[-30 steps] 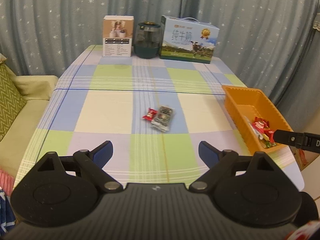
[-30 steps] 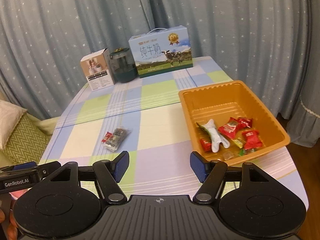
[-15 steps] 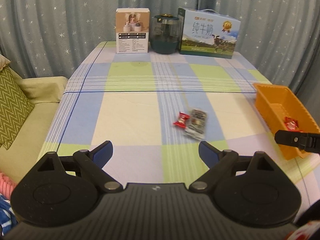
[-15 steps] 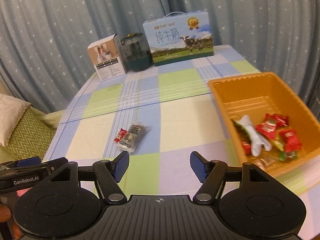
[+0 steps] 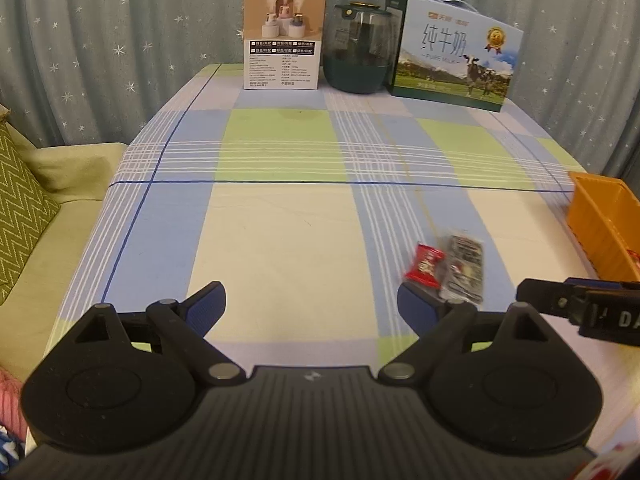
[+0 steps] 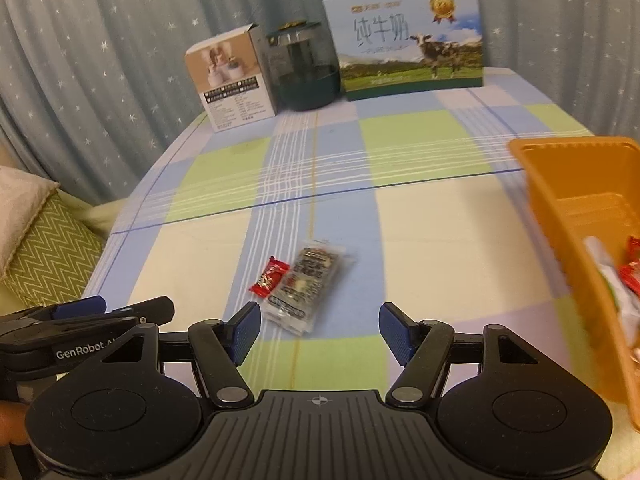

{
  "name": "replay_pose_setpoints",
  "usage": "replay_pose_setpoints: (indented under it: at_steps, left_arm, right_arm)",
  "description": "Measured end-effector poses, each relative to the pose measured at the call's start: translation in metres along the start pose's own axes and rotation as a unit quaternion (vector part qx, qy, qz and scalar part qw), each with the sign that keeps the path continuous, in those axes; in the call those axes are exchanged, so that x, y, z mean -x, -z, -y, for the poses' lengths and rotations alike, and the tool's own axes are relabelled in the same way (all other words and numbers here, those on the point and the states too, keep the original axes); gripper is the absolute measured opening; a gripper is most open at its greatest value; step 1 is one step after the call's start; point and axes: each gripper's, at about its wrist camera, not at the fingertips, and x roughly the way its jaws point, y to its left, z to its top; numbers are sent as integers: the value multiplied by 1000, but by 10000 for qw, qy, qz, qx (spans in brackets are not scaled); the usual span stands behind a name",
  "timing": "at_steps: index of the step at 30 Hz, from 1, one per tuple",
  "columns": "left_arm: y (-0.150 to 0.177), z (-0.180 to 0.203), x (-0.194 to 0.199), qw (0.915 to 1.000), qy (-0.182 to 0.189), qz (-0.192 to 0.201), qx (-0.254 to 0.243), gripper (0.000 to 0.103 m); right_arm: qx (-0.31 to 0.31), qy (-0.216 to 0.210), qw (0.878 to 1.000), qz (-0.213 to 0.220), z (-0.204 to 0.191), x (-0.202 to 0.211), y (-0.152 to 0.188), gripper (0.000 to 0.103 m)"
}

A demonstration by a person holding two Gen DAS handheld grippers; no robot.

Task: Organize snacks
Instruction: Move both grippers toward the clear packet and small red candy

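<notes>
A small red candy in a crinkled twist wrapper lies on the desk, touching the left side of a clear plastic snack packet with dark printing, long and flat. Both sit on a pale square of the checked cloth, well left of the orange plastic bin, a smooth-walled tub holding more red-wrapped sweets and a white packet.

The right gripper hovers just short of the packet, its blue-padded fingers spread wide with nothing between them. The left gripper hangs left of the packet, its fingers likewise wide apart and empty; its right pad is close by the candy.

The cloth is a plaid of blue, green and cream squares with thin white and navy lines. Far beyond the packet stand a beige carton, a dark green glass jar and a milk box printed with a cow. Grey-blue curtains dotted with white stars hang behind; a green zigzag cushion rests on a sofa to the left.
</notes>
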Motion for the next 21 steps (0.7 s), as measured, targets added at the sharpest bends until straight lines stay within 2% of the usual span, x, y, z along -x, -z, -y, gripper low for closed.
replay_pose_setpoints:
  at_steps: [2,9,19,21]
  left_arm:
    - [-1,-4,-8,10000,11,39,41,92]
    - [-5,-14,-28,9999,31,-9,133,92]
    - [-5,-14,-34,9997,72,-123,187,92]
    - [-4,-12,-34,9997,121,-127,165,92]
  right_arm:
    - [-13,18,10000,-38,-1,-14,-3,52]
    - [-67,21,9999,-131,-4,-51,-9,50]
    - [296,288,9989,-216,-14,-78,-9,50]
    - [435,301,9984,-188,-12,-77,-8,42]
